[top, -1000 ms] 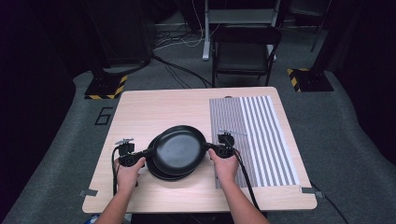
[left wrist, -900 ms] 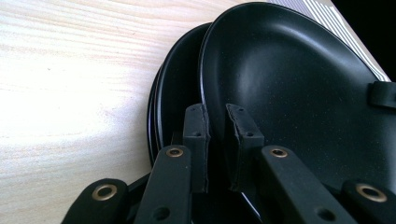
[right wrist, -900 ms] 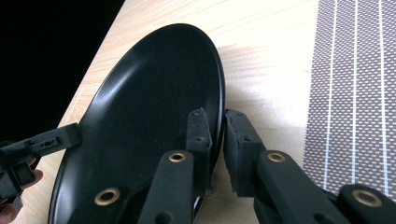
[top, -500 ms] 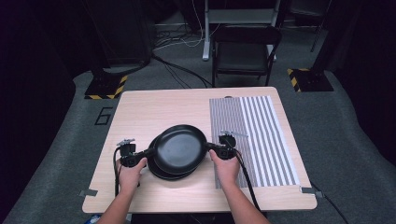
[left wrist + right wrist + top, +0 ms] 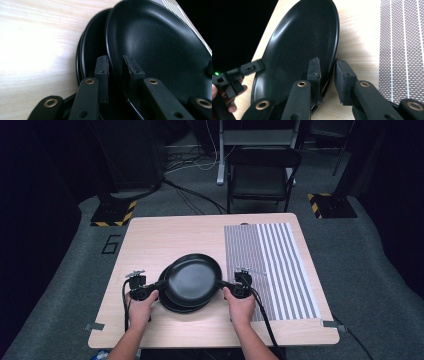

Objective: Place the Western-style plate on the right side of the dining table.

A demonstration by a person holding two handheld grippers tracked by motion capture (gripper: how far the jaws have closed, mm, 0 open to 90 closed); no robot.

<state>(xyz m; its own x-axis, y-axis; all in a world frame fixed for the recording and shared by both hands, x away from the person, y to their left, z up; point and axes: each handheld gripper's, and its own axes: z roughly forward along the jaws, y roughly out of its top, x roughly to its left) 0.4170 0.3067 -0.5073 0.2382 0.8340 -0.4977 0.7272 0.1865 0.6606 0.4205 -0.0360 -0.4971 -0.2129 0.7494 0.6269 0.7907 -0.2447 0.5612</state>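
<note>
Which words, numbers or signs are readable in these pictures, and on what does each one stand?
"6": a dark figure marked on the grey floor just left of the table, at.
No print is readable on the top plate, the striped mat or the yellow-and-black striped bases.

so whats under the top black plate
The top black plate sits offset on at least one more black plate, whose rims show at its left in the left gripper view. How many are stacked, and the wooden table under them, is covered.
</note>
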